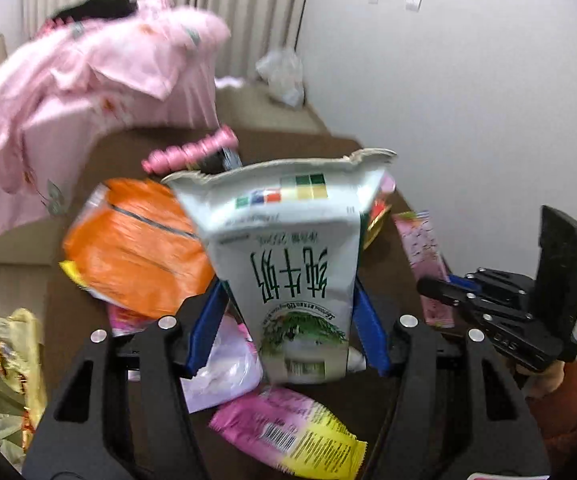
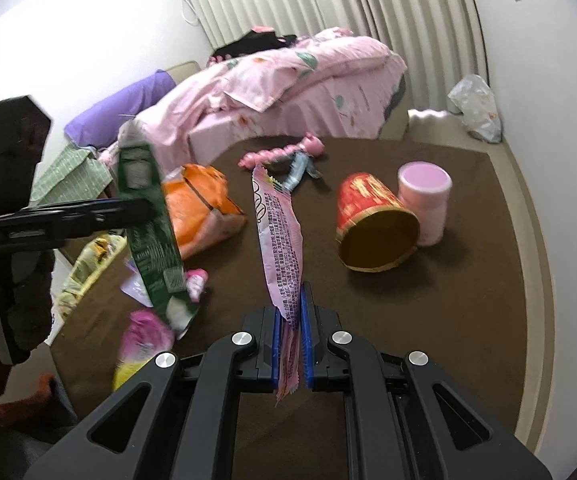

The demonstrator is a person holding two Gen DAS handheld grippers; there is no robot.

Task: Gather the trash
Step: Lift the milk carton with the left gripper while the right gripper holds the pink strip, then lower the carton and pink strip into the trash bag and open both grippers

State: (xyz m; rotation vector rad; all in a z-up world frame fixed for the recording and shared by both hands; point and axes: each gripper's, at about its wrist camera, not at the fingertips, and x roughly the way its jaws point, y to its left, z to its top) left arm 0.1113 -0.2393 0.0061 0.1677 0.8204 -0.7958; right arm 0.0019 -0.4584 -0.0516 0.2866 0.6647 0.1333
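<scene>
Your left gripper [image 1: 288, 312] clamps the milk carton [image 1: 288, 264], your right gripper [image 2: 290, 344] pinches a pink wrapper [image 2: 278, 240]; orange bag [image 2: 200, 208], red cup [image 2: 372, 228] and pink jar [image 2: 424, 200] remain on the table [image 2: 468, 280].

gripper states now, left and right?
Left gripper: shut on the milk carton, lifted off the table.
Right gripper: shut on a pink wrapper.

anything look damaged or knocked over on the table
Yes. The red paper cup lies tipped on its side against the pink jar, mouth open toward the camera. The milk carton in the left claw has a ragged, torn-open top.
</scene>
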